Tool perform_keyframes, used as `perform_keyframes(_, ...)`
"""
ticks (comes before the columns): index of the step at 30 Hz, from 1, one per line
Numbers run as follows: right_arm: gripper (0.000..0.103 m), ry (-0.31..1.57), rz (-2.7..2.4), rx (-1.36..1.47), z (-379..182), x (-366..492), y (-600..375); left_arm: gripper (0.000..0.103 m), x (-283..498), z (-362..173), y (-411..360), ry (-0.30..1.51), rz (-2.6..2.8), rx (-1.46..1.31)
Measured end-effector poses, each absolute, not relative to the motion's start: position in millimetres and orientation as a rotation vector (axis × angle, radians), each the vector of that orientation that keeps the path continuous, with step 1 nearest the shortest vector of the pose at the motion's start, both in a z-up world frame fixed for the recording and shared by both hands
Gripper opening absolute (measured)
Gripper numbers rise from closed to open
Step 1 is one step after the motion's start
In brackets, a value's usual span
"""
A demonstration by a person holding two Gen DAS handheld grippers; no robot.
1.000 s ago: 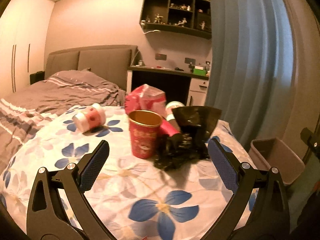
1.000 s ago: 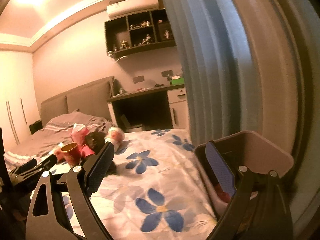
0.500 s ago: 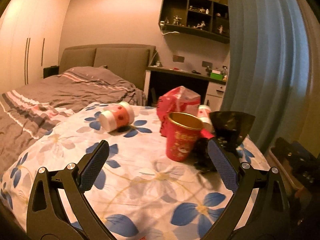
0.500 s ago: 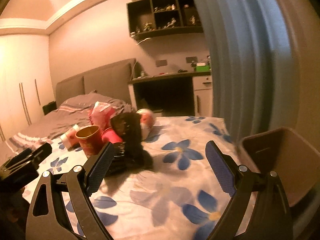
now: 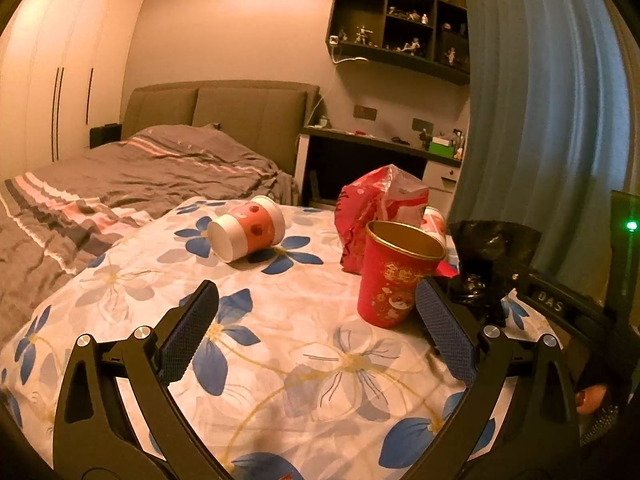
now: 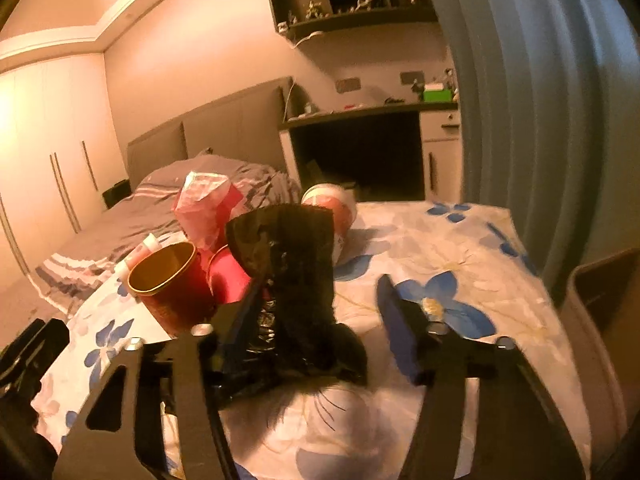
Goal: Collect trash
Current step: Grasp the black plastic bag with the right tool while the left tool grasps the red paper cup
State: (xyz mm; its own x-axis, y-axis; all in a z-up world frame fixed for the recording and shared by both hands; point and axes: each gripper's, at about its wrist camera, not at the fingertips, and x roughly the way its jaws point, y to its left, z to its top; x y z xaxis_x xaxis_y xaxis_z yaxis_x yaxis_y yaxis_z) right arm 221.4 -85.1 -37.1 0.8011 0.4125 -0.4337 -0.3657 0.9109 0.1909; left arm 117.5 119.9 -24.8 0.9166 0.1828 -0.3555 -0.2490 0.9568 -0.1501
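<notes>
Left wrist view: left gripper [image 5: 316, 332] low centre of frame, jaws wide apart with nothing between them, over the floral sheet [image 5: 304, 364] that covers the tabletop. Right of centre, a red paper cup [image 5: 394, 276] stands upright, gold-lined mouth open. Just right of it, a crumpled black plastic bag [image 5: 490, 264]. Behind the cup, a red and clear plastic bag [image 5: 376, 208]; a second cup's rim peeks out beside it. A white and pink cup [image 5: 248, 232] lies on its side, centre frame, well apart from the pile. Grey striped bed [image 5: 132, 180] at left. Right wrist view: right gripper [image 6: 324, 324] lower centre, jaws closing, with the black plastic bag [image 6: 296, 276] between them; its left finger lies against the bag, right finger apart from it. Red paper cup [image 6: 172, 284] at left, just beside the bag. Brown bin [image 6: 596, 320] at right edge.
</notes>
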Motion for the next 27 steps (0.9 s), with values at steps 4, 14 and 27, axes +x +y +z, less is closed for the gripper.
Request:
perform_keyframes(4, 0.024, 0.512, 0.459, 0.094, -40.4, 222.2, -84.2, 0.097, 123.3, -26.3, 119.5, 0.357, 0.205, -0.205)
perform_keyframes(14, 0.002, 0.457, 0.475, 0.120, -28.2, 183.6, -114.5, 0.097, 136.4, -25.1, 102.0, 0.366, 0.152, -0.189)
perform_keyframes(27, 0.002, 0.389, 0.394, 0.218, -13.2, 146.7, -180.4, 0.097, 189.3, -24.4, 78.2, 0.425, 0.096, -0.200)
